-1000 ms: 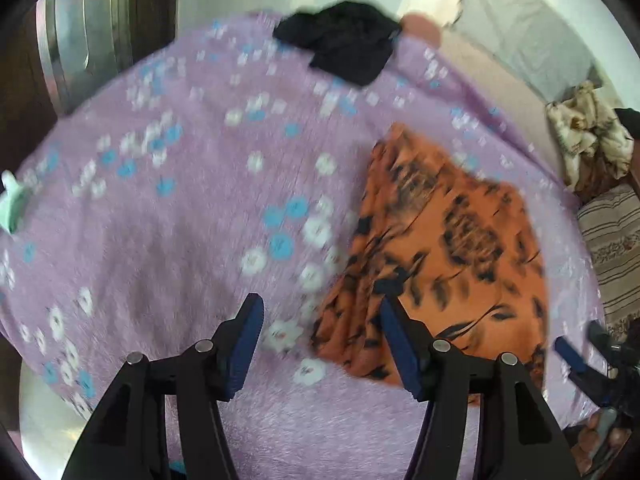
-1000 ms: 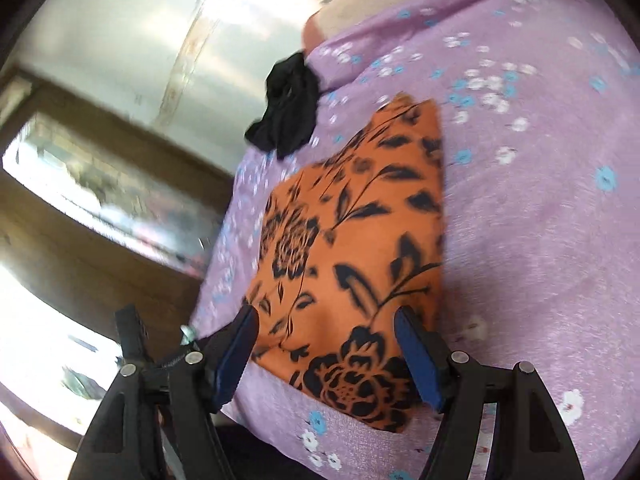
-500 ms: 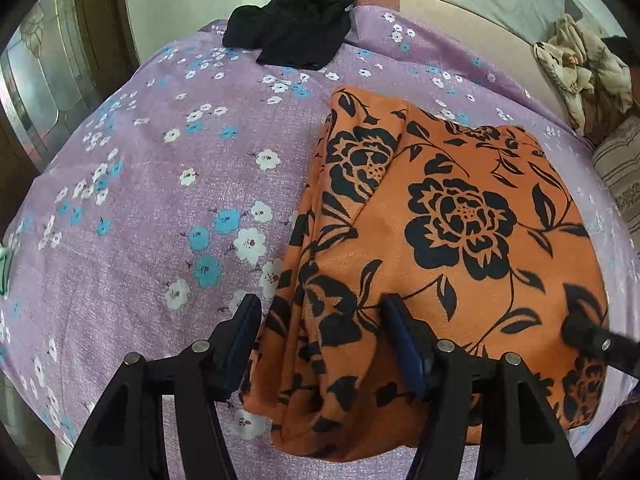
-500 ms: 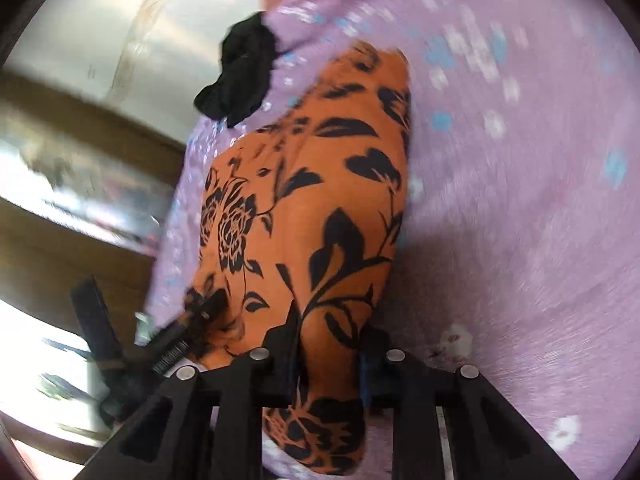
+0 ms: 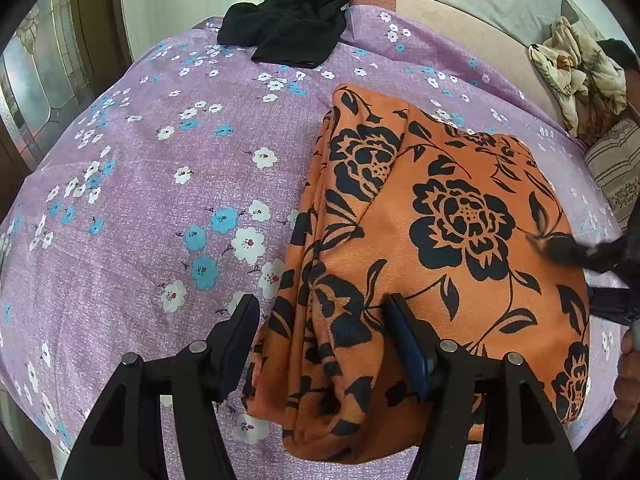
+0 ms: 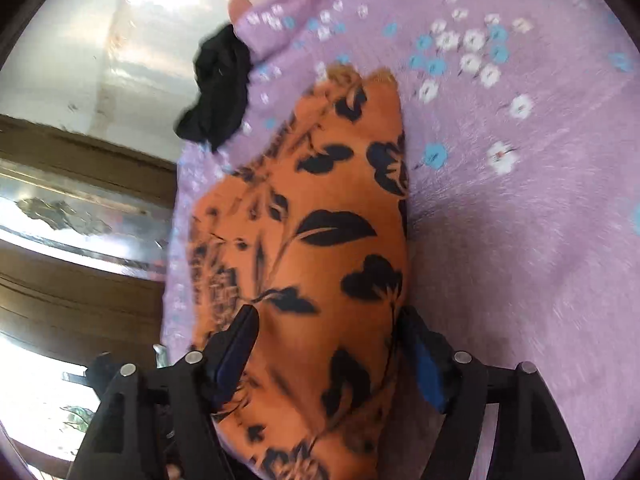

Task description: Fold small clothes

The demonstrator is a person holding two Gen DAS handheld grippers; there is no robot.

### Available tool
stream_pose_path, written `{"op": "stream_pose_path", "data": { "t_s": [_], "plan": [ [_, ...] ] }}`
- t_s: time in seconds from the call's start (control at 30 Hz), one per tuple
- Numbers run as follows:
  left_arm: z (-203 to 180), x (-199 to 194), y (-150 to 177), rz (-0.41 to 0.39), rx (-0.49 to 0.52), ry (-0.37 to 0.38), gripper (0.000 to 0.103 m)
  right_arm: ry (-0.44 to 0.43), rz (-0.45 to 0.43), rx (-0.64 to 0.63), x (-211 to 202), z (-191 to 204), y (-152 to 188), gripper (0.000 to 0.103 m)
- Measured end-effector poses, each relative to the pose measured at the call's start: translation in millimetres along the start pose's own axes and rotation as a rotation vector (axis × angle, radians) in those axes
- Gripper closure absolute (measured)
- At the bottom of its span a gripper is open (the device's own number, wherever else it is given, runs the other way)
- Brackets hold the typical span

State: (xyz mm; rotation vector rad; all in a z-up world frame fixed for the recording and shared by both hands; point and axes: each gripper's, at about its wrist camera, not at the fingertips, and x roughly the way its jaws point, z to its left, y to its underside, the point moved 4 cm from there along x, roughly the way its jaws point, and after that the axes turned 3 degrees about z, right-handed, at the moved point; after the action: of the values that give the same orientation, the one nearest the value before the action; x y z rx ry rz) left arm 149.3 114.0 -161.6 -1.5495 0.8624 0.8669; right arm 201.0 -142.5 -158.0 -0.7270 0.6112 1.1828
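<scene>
Orange black-flowered folded cloth [image 5: 432,240] lies on the purple floral bedsheet [image 5: 160,200]. Right gripper [image 6: 328,344] jaws, pinching it half a second ago, have just spread and let go. Left gripper [image 5: 320,332] jaws spread, straddling the cloth's near edge. Fold looks set; release done.

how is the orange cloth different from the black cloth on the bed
The orange cloth has a black flower print; the black cloth is plain. The orange one lies folded in flat layers, the black one is bunched up. The orange one is near, between the left gripper jaws; the black one sits at the far edge. Both rest on the purple sheet.
</scene>
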Motion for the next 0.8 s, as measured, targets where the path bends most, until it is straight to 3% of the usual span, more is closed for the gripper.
{"op": "stream_pose_path", "data": {
  "t_s": [0.07, 0.17, 0.27, 0.33, 0.37, 0.53, 0.57, 0.6, 0.63, 0.73, 0.8],
  "plan": [
    [0, 0, 0, 0.001, 0.002, 0.002, 0.036, 0.051, -0.037, -0.083, -15, 13, 4, 0.069],
    [-2, 1, 1, 0.004, 0.006, 0.007, 0.036, 0.152, -0.026, -0.133, -8, 8, 12, 0.068],
    [-1, 1, 1, 0.004, 0.006, 0.007, 0.036, 0.018, -0.035, 0.035, -17, -11, 8, 0.051],
    [1, 1, 1, 0.008, -0.002, 0.016, 0.036, -0.008, -0.096, 0.049, -32, -13, 2, 0.043],
    [1, 1, 1, 0.01, -0.006, 0.02, 0.036, -0.009, -0.123, 0.054, -37, -14, -3, 0.03],
    [1, 1, 1, 0.01, -0.004, 0.019, 0.036, -0.034, -0.075, 0.101, -9, -16, -41, 0.026],
    [2, 2, 1, 0.011, -0.005, 0.02, 0.036, -0.03, -0.045, 0.111, 3, -17, -48, 0.028],
    [2, 2, 1, 0.011, -0.006, 0.022, 0.035, -0.016, -0.046, 0.116, 6, -19, -50, 0.048],
    [2, 2, 1, 0.01, -0.007, 0.026, 0.035, -0.011, -0.064, 0.104, 6, -12, -51, 0.062],
    [3, 3, 1, 0.014, -0.008, 0.023, 0.035, 0.11, -0.158, -0.088, -9, 24, -43, 0.068],
    [3, 4, 0, 0.018, -0.015, 0.032, 0.035, 0.165, -0.12, -0.077, 4, 12, -41, 0.068]
  ]
}}
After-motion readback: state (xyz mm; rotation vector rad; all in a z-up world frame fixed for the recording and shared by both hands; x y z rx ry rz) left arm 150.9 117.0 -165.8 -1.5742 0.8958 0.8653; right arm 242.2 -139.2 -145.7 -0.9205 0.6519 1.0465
